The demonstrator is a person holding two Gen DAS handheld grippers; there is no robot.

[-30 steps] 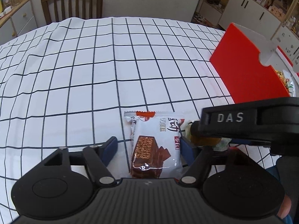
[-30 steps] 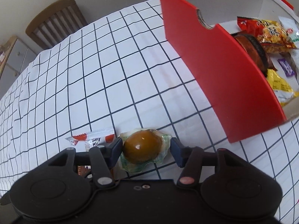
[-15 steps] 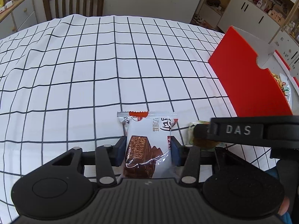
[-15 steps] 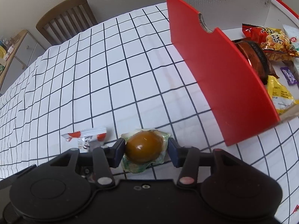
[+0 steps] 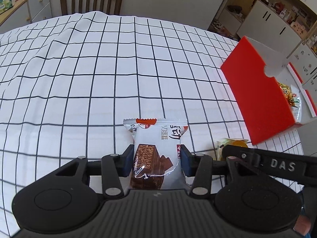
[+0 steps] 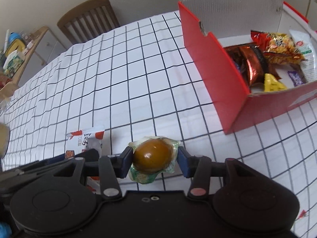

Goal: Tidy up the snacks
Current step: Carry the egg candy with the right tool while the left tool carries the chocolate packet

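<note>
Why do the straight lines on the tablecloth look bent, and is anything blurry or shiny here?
Left wrist view: the fisheye lens bows the tablecloth grid, and a white glint sits on the chocolate wafer pack. Right wrist view: the same bowing, dark corners from the lens edge, a small highlight on the brown egg pack, and soft blur toward the frame edges near the red box.
</note>
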